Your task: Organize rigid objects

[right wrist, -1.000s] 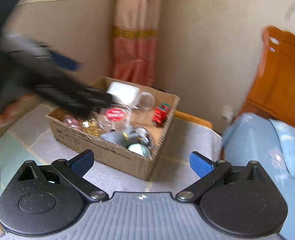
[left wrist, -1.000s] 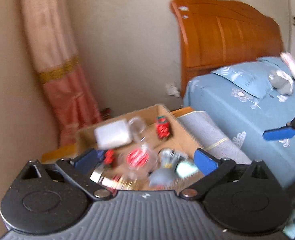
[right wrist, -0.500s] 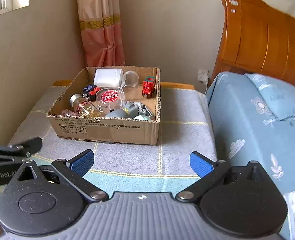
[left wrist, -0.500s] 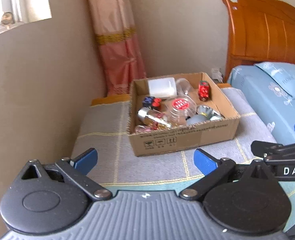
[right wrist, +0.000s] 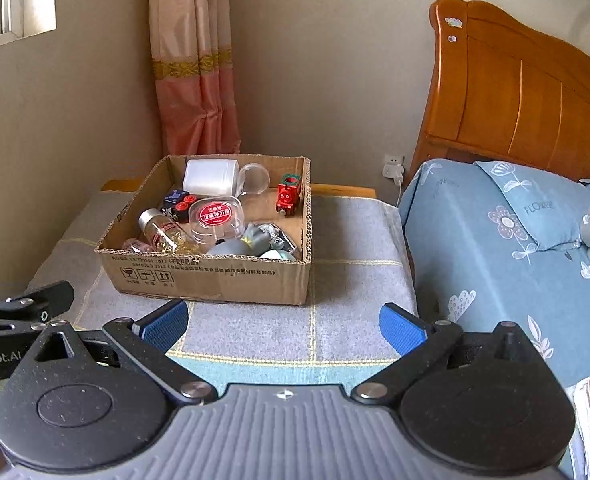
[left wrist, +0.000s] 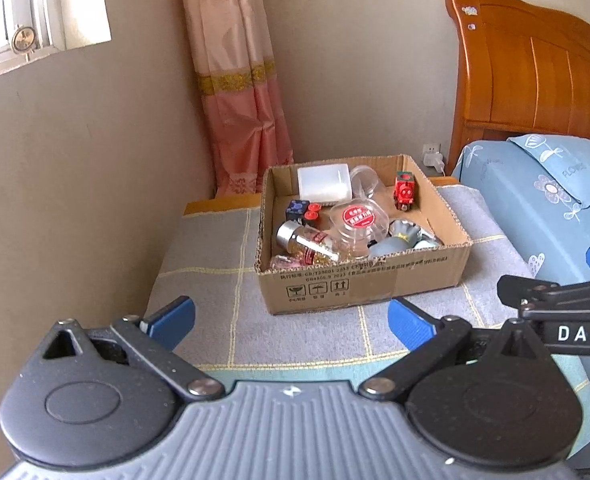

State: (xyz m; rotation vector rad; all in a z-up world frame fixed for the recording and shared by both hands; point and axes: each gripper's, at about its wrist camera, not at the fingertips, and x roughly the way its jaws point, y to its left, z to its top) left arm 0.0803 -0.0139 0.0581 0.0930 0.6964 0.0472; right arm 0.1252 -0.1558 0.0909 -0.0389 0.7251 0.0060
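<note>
Your worktop (right wrist: 347, 232) is a low surface covered by a grey cloth (left wrist: 215, 256) with thin yellow grid lines, and a wooden edge shows at its far side. Directly on the cloth sits one open cardboard box (right wrist: 215, 280) (shipping marks printed on its near wall), set toward the back. The blue-sheeted bed (right wrist: 475, 248) stands just beside it on your right.

Cardboard box (left wrist: 375, 280): matt brown corrugated paper, printed front. Table cover (right wrist: 347, 224): grey woven cloth, rough nap. Headboard (right wrist: 515, 92): glossy varnished wood. Curtain (left wrist: 235, 80): satin-sheen cloth. Gripper pads (right wrist: 163, 326): blue textured rubber or plastic; housings speckled matt black plastic. Round container (left wrist: 357, 222): clear glossy plastic.
</note>
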